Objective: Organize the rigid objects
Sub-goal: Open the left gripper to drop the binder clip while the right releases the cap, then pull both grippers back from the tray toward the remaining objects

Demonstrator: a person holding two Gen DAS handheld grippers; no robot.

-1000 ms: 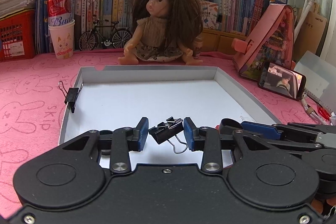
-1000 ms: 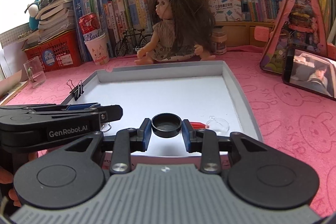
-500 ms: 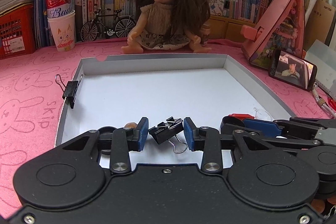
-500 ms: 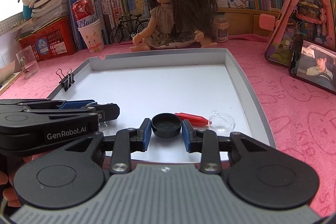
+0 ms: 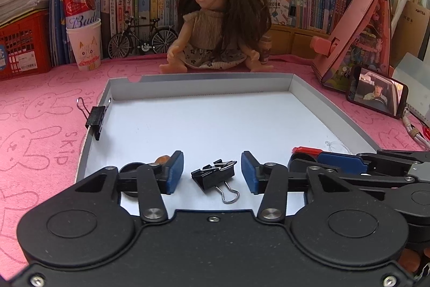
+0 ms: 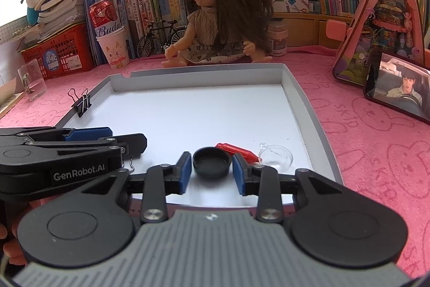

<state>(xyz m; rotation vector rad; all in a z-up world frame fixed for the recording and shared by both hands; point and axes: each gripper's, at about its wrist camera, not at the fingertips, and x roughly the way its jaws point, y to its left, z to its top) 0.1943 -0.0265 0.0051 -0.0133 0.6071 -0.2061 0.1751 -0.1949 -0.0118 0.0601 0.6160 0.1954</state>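
A white tray [image 5: 201,88] with grey walls lies on the pink cloth. A black binder clip [image 5: 213,175] rests on its floor between the blue pads of my left gripper [image 5: 211,164]. The jaws are opening, with a gap on each side of the clip. In the right wrist view a black round cap [image 6: 211,162] sits on the tray [image 6: 201,77] inside my right gripper [image 6: 212,166]. Those jaws are opening too, and narrow gaps show beside the cap. The left gripper's fingers [image 6: 88,135] reach in from the left. The right gripper's fingers [image 5: 338,162] show at the right.
A second binder clip [image 5: 95,120] grips the tray's left wall. A red piece [image 6: 237,151] and a clear dome [image 6: 276,159] lie near the cap. Behind the tray sit a doll [image 5: 215,26], a cup [image 5: 84,45], a red crate [image 6: 61,55] and a phone [image 5: 376,93].
Both grippers have spread their jaws. The binder clip has dropped from the left pads onto the tray floor, and the right pads have come off the cap.
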